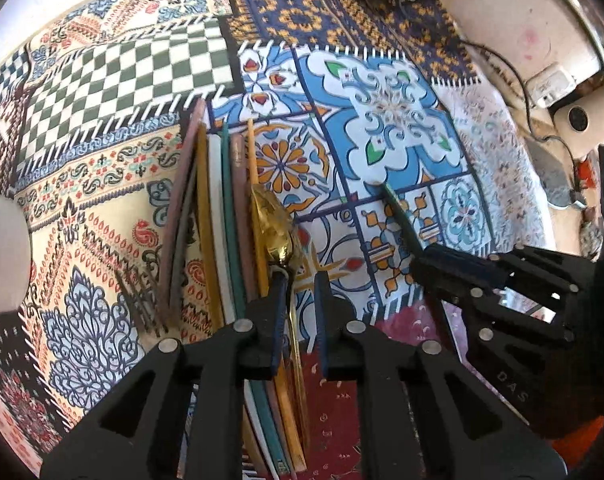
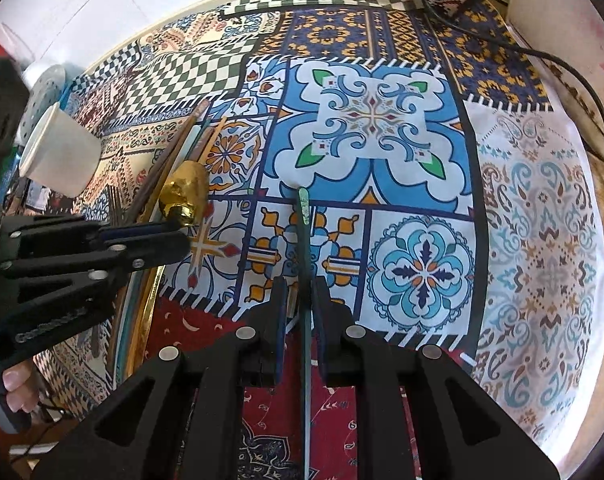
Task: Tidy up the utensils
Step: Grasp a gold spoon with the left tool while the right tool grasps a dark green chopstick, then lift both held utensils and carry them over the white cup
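Over the patchwork-print surface (image 2: 542, 208), the left gripper (image 1: 300, 280) pinches a gold spoon (image 1: 276, 228) just above the row of sorted utensils (image 1: 218, 208), while beside that row the right gripper (image 2: 298, 288) clamps a slim green utensil (image 2: 304, 216), seemingly awaiting its place.

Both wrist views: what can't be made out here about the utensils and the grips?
- Gold spoon, left wrist view: its handle is hidden behind the left gripper fingers.
- Green utensil, right wrist view: it runs edge-on through the right gripper, so its type is unclear.
- Row of utensils, left wrist view: near ends hidden by the gripper body.
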